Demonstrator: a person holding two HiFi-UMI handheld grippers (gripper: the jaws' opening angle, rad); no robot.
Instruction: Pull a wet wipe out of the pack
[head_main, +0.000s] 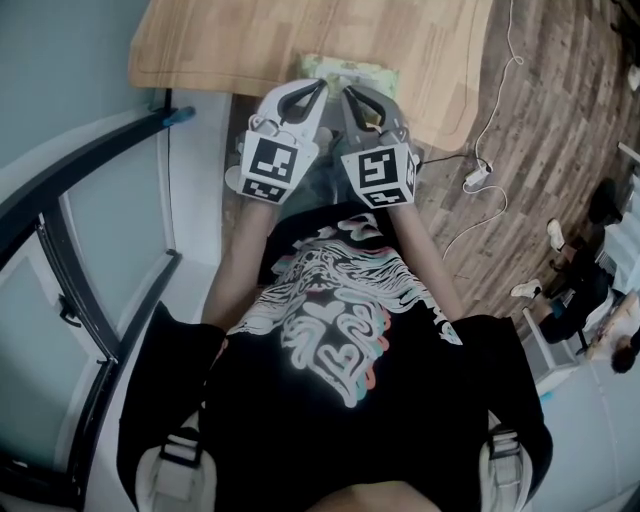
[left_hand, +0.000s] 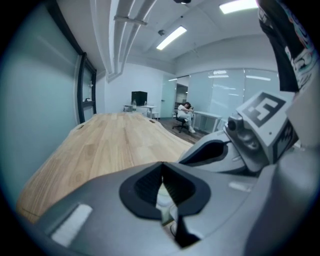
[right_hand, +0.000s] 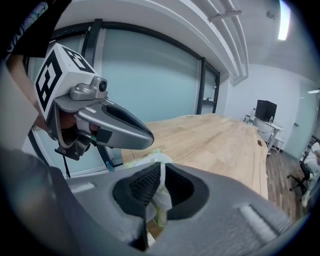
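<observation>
A pale green and white wet wipe pack (head_main: 350, 70) lies at the near edge of the wooden table (head_main: 250, 40). My left gripper (head_main: 322, 86) and right gripper (head_main: 347, 94) hover side by side just over the pack's near end, tips almost touching each other. In the left gripper view the jaws (left_hand: 161, 167) are shut, with a bit of white pack (left_hand: 163, 201) showing below them. The right gripper (right_hand: 160, 166) has its pads together too, and the pack (right_hand: 149, 157) lies right behind and under them. Nothing is clearly pinched in either. The left gripper (right_hand: 146, 138) shows beside it.
The table (right_hand: 215, 135) stretches far ahead. A glass wall with dark frames (head_main: 60, 260) stands at the left. A white cable with a plug (head_main: 478, 176) lies on the plank floor at the right. A person sits at a far desk (left_hand: 184, 113).
</observation>
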